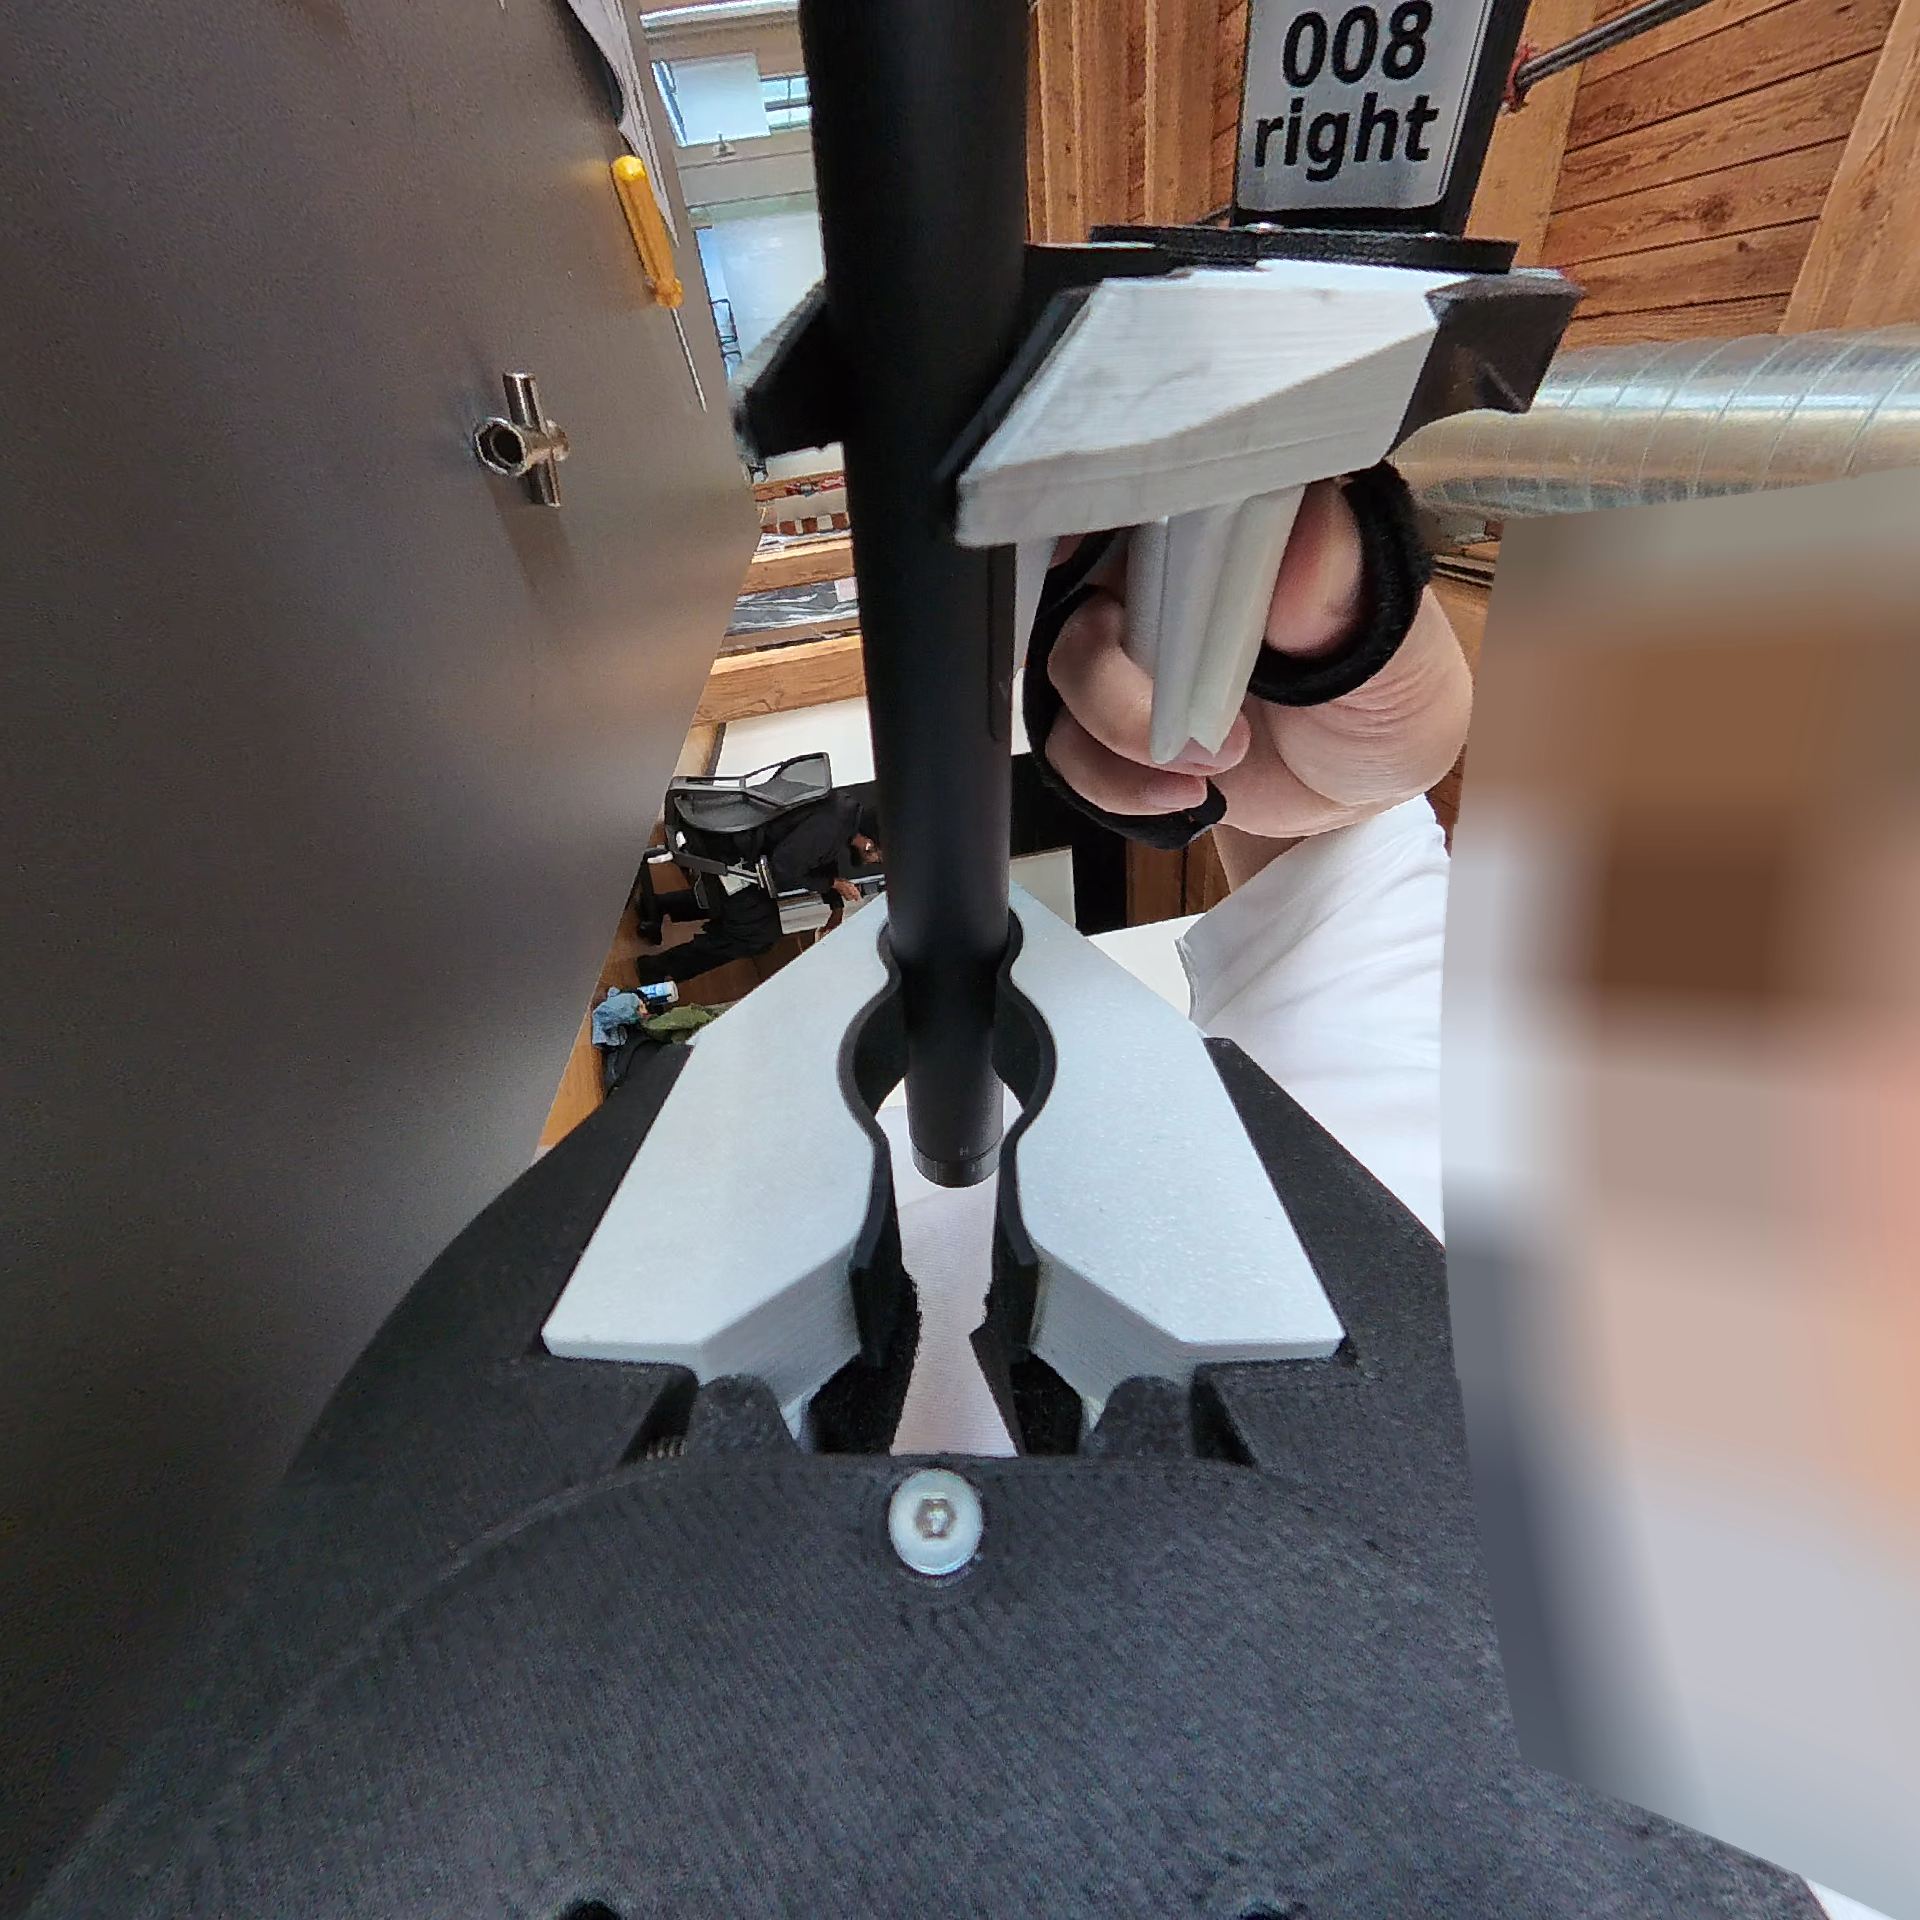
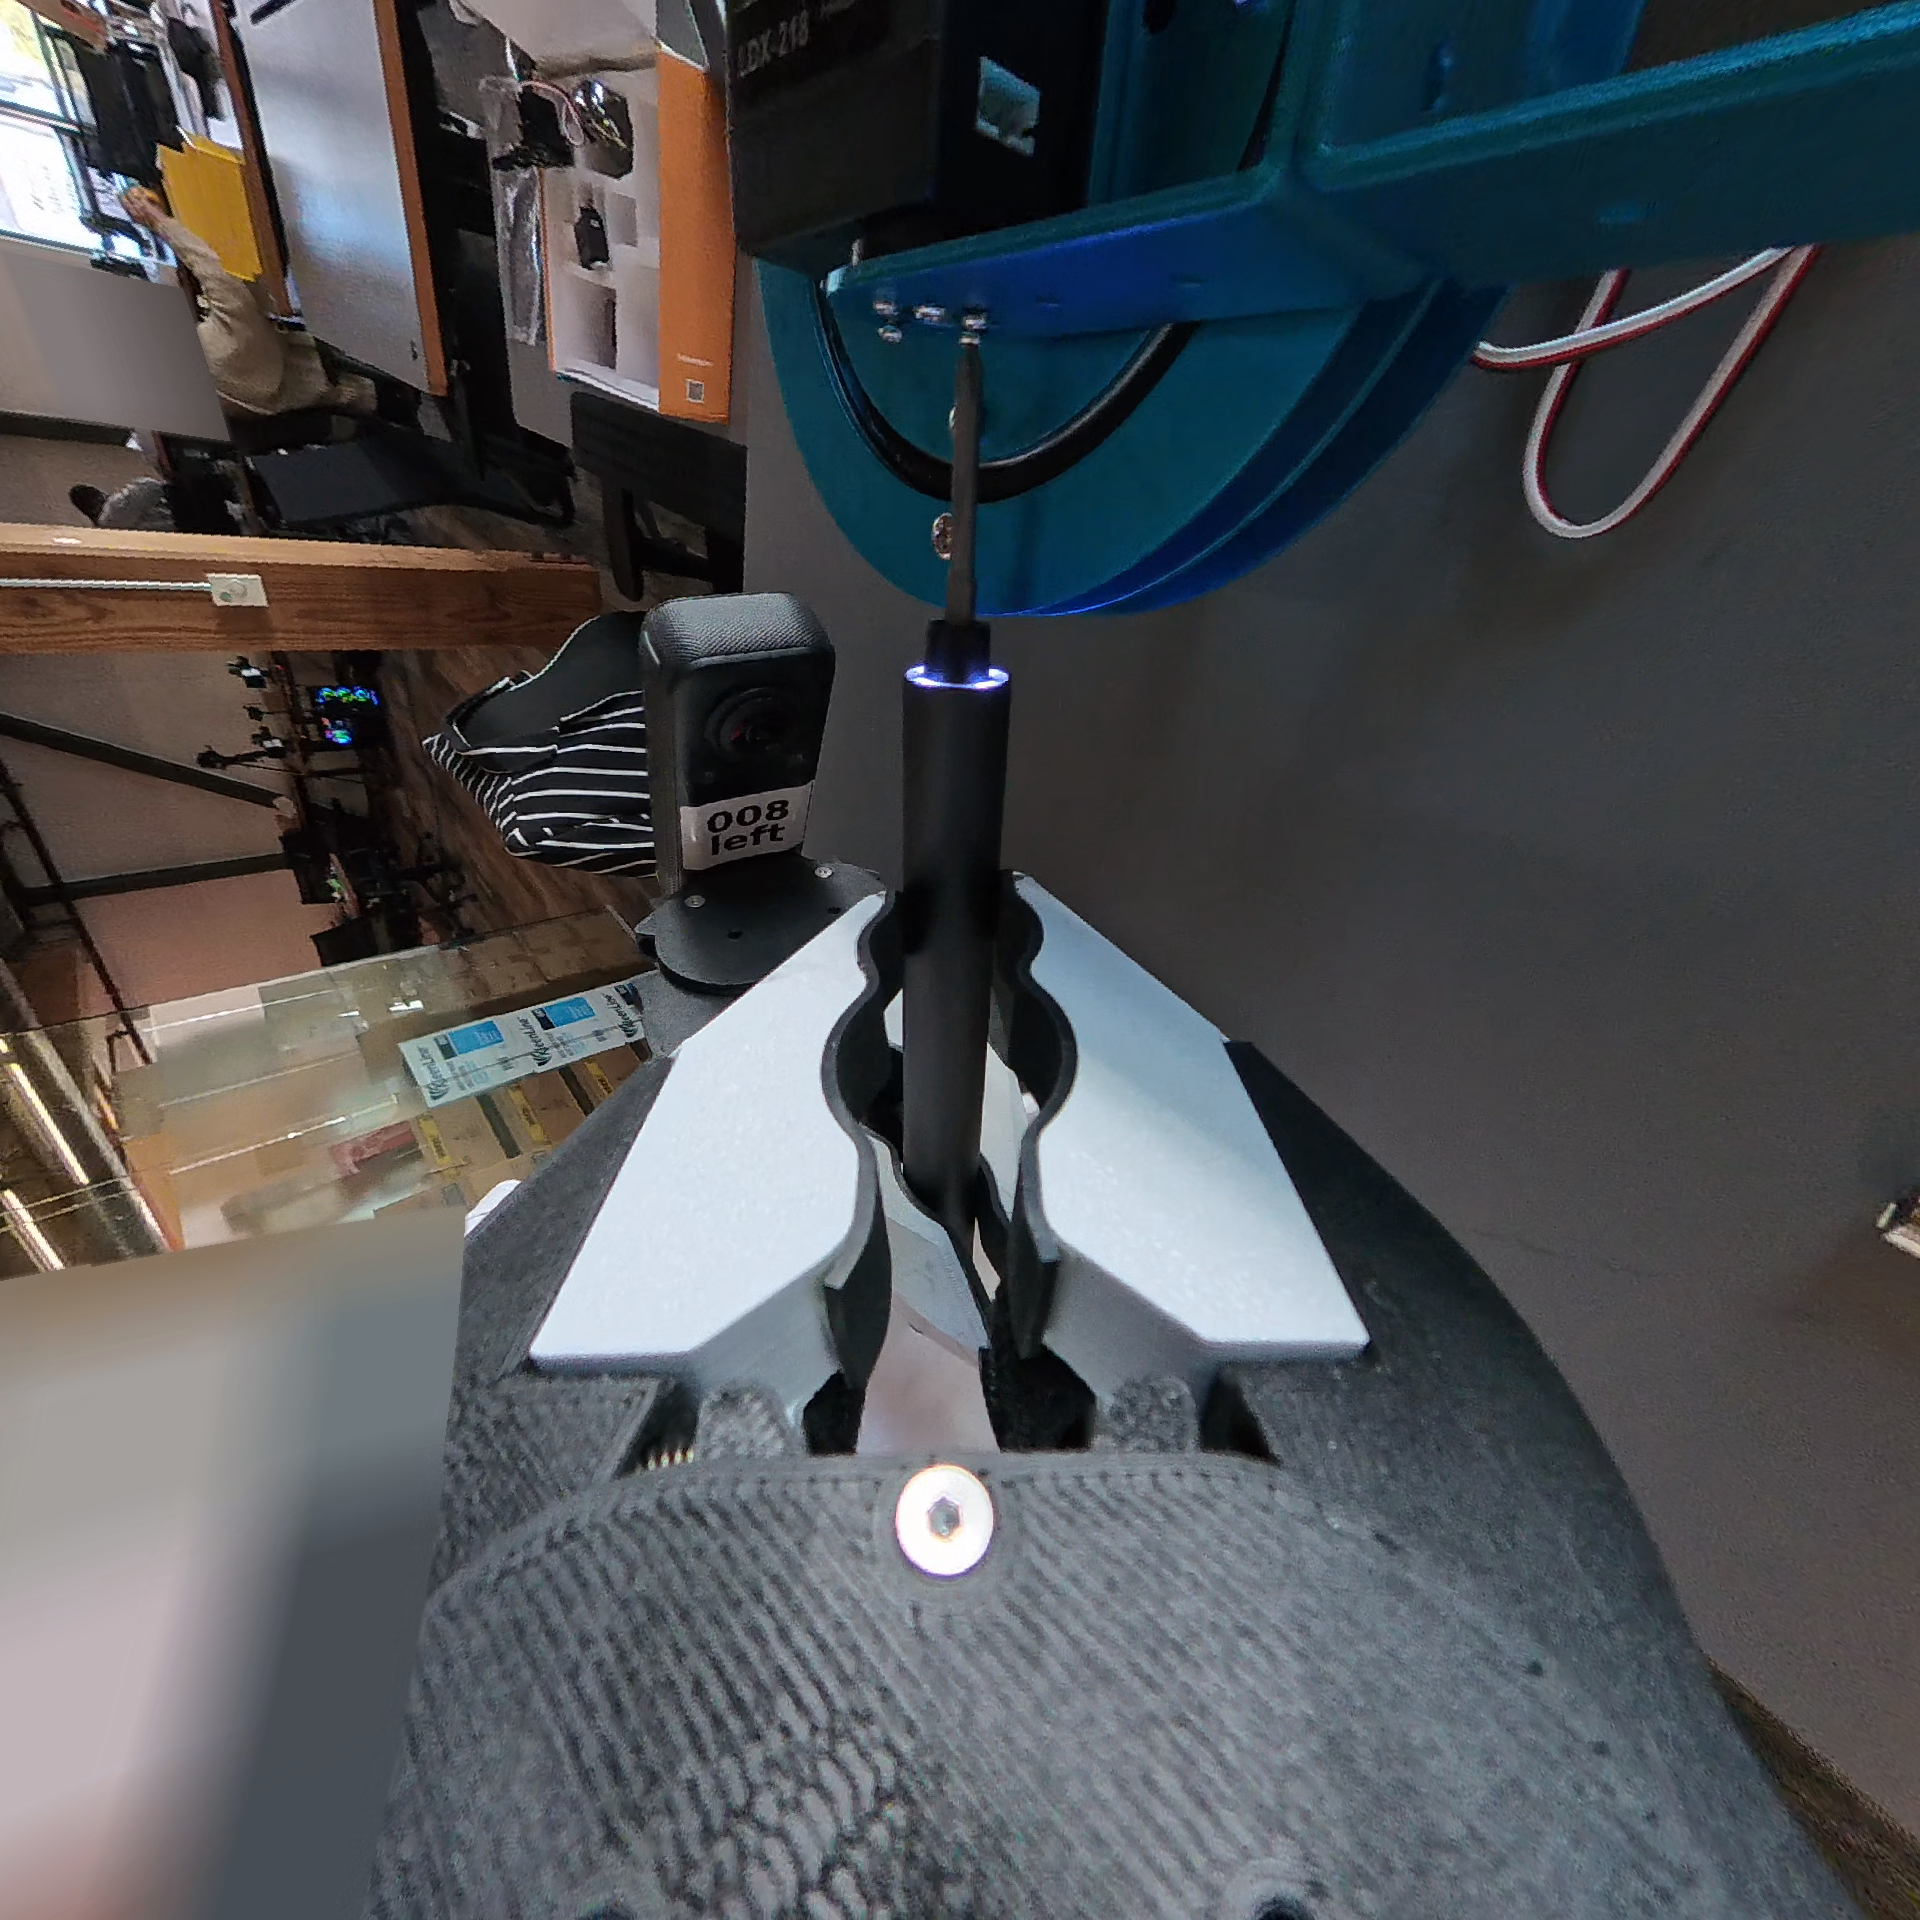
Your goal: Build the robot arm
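A black powered screwdriver (image 1: 925, 675) is held by both grippers. My left gripper (image 1: 945, 935) is shut on its rear end. My right gripper (image 1: 909, 416), with a hand (image 1: 1351, 727) on its handle, grips it farther along. In the right wrist view my right gripper (image 2: 951, 904) is shut on the screwdriver (image 2: 951, 790), whose front ring is lit. Its thin bit (image 2: 964, 488) reaches a small screw (image 2: 972, 327) on a blue printed frame (image 2: 1143, 520). The left gripper's camera (image 2: 740, 727) shows just beyond, to the left.
The grey work surface (image 1: 260, 727) carries a yellow-handled screwdriver (image 1: 646, 234) and a metal T-shaped fitting (image 1: 525, 442). A black box (image 2: 883, 114) sits in the blue frame. A red and white cable (image 2: 1621, 416) loops beside it. A striped bag (image 2: 561, 769) lies behind. Tip to tip, the grippers are about 9 cm apart.
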{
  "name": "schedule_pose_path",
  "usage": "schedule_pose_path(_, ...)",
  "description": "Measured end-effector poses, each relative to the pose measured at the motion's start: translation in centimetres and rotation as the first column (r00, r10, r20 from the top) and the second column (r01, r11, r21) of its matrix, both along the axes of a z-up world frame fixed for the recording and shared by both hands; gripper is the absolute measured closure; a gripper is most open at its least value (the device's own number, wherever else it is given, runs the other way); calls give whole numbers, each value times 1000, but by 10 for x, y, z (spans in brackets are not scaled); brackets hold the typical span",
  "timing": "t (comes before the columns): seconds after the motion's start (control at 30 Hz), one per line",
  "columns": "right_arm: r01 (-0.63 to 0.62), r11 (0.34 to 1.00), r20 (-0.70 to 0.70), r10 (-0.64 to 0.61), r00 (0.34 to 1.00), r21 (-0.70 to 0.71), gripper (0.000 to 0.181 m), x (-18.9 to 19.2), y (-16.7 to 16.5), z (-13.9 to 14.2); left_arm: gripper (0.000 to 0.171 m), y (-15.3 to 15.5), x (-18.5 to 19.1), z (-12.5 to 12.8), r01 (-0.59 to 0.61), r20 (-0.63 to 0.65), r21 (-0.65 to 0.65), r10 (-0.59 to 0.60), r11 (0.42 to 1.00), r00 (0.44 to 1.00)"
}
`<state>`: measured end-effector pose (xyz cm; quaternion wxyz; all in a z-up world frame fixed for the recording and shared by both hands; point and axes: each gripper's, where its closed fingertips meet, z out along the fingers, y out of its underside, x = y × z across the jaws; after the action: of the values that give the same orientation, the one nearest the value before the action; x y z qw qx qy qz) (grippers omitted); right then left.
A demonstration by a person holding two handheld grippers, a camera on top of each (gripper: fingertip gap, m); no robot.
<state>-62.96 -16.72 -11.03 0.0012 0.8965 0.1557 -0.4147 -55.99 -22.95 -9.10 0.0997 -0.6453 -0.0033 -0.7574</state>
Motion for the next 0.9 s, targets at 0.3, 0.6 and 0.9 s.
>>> schedule_pose_path(0.3, -10, 1000, -22, 10, 1000, 3, 165, -1, 1, 2, 164, 1, 0, 4, 2, 29, -8, -1, 1000, 1000)
schedule_pose_path(0.6, 41, 998, -87, -46, 995, -51, 165, -6, 3, 4, 163, 2, -7, 7, -13, 49, -17, 14, 1000, 999)
schedule_pose_path(0.9, 31, 999, -93, -34, 995, -29, 166, -7, 3, 4, 163, 2, -8, 7, -14, 50, -19, 15, 1000, 999)
